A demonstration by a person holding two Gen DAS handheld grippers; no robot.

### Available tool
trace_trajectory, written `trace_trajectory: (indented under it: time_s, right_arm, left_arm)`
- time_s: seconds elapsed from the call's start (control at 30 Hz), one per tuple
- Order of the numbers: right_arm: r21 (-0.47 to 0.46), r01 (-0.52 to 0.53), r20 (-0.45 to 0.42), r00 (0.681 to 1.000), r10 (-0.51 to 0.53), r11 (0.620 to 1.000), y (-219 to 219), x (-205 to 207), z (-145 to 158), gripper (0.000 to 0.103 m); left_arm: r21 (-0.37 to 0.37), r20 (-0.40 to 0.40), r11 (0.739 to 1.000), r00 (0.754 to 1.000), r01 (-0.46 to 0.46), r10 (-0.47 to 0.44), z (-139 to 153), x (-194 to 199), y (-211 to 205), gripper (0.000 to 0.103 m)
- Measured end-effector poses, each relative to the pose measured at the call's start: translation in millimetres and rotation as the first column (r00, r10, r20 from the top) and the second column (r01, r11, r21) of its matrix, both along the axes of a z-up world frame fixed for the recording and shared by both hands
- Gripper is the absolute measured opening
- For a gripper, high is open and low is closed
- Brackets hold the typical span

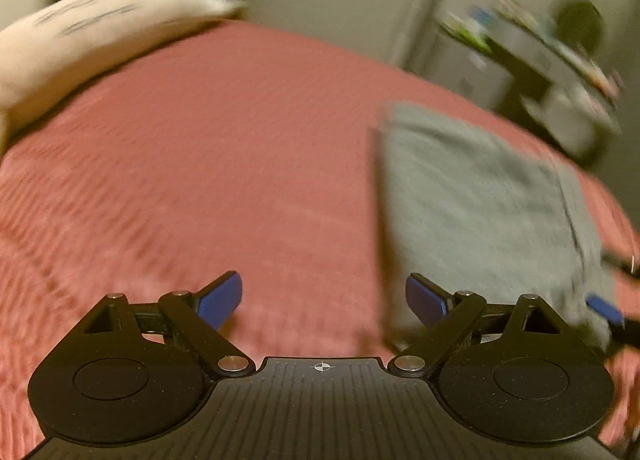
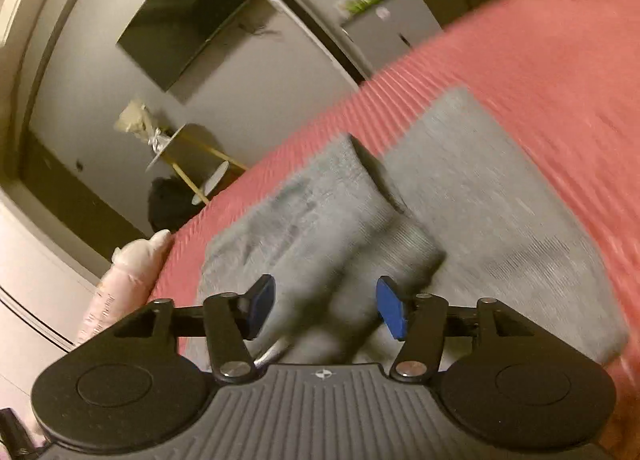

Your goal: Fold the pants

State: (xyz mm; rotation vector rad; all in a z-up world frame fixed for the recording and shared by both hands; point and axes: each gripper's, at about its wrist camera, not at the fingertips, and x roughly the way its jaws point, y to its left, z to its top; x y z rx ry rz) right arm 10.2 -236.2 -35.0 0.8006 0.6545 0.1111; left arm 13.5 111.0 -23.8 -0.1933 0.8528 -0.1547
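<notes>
Just ahead of the cameras, left gripper [image 1: 323, 300] and right gripper [image 2: 326, 308] both had jaws spread, empty, over the gray pants [image 2: 460, 200] lying folded on the red bed [image 1: 200, 160], pillow [image 1: 80, 36] beyond.

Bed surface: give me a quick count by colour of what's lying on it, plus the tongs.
Grey pants: 1, lying in a folded stack
Red bedspread: 1
White pillow: 1
Black tongs with blue pads: 2, left tongs and right tongs, both open
Total: 5
</notes>
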Motion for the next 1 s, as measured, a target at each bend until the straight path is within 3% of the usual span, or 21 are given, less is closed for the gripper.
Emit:
trace_trajectory:
  time_s: [0.1, 0.23, 0.43, 0.5, 0.6, 0.67, 0.73, 0.8, 0.87, 0.93, 1.0]
  right_arm:
    - [0.109, 0.024, -0.019, 1.0, -0.022, 0.994, -13, 4, -17, 0.089]
    - [0.291, 0.039, -0.029, 0.999, -0.032, 0.956, -25, 17, -38, 0.093]
    - [0.297, -0.026, -0.05, 0.998, 0.043, 0.954, -15, 57, -38, 0.099]
    - [0.316, -0.016, -0.045, 0.998, 0.032, 0.948, -18, 55, -42, 0.092]
    - [0.367, 0.013, -0.025, 1.0, -0.004, 0.93, -28, 42, -47, 0.059]
    - [0.421, 0.036, -0.039, 0.999, -0.022, 0.906, -33, 40, -56, 0.059]
    - [0.43, 0.04, -0.065, 0.998, -0.014, 0.902, -32, 48, -61, 0.066]
    - [0.437, 0.03, -0.053, 0.999, -0.007, 0.899, -27, 55, -59, 0.086]
    - [0.434, 0.023, -0.041, 0.999, -0.006, 0.9, -20, 61, -53, 0.094]
    - [0.407, 0.01, -0.025, 1.0, 0.001, 0.913, -13, 66, -48, 0.088]
    - [0.372, 0.008, -0.017, 1.0, -0.002, 0.928, -10, 64, -44, 0.057]
  left_arm:
    - [0.045, -0.042, 0.994, 0.995, 0.095, -0.093, -3, 3, -32, 0.094]
    - [0.114, -0.113, 0.985, 0.986, 0.133, -0.121, -7, 13, -57, 0.094]
    - [0.113, -0.148, 0.987, 0.984, 0.113, -0.096, -13, 29, -73, 0.094]
    - [0.123, -0.195, 0.986, 0.977, 0.111, -0.086, -20, 26, -79, 0.094]
    - [0.124, -0.224, 0.986, 0.971, 0.115, -0.085, -25, 27, -83, 0.089]
    - [0.116, -0.231, 0.985, 0.968, 0.13, -0.1, -27, 26, -86, 0.088]
    - [0.119, -0.234, 0.984, 0.967, 0.133, -0.102, -28, 25, -87, 0.087]
    - [0.115, -0.232, 0.984, 0.967, 0.136, -0.106, -27, 23, -88, 0.087]
    - [0.121, -0.239, 0.983, 0.965, 0.139, -0.107, -28, 22, -88, 0.087]
    - [0.13, -0.241, 0.981, 0.964, 0.141, -0.107, -26, 26, -88, 0.087]
    - [0.132, -0.242, 0.982, 0.965, 0.134, -0.099, -27, 25, -88, 0.087]
